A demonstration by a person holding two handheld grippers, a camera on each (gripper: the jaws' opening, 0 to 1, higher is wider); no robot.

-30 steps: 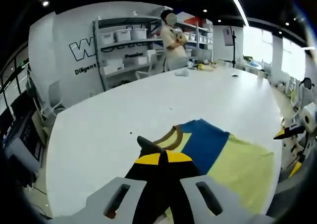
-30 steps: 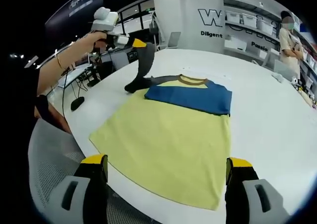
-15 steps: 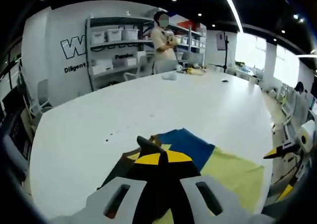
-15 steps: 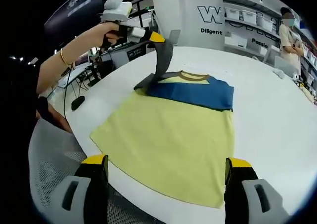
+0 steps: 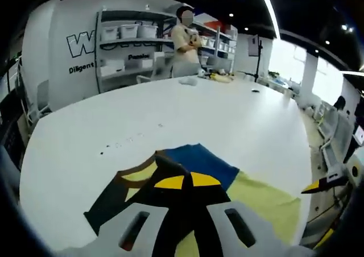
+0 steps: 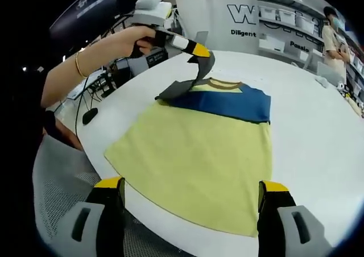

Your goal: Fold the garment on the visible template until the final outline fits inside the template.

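The garment (image 6: pixel 199 149), a yellow T-shirt with a blue upper band and a brown collar, lies flat on the white table (image 6: pixel 318 137), its hem toward the near edge and its collar on the far side. The left gripper (image 6: pixel 202 51), held in a person's hand (image 6: pixel 139 38), has its yellow-tipped jaws pressed together on the dark grey sleeve (image 6: pixel 187 83), which is lifted off the table and curls up over the shirt's far-left shoulder. In the left gripper view the same sleeve (image 5: pixel 114 197) hangs dark under the jaws, though the exact pinch point is hard to make out there. The right gripper (image 6: pixel 190 197) hovers at the near edge, jaws spread wide and holding nothing. A person (image 5: pixel 185 41) stands by shelves (image 5: pixel 128 46) at the far wall.
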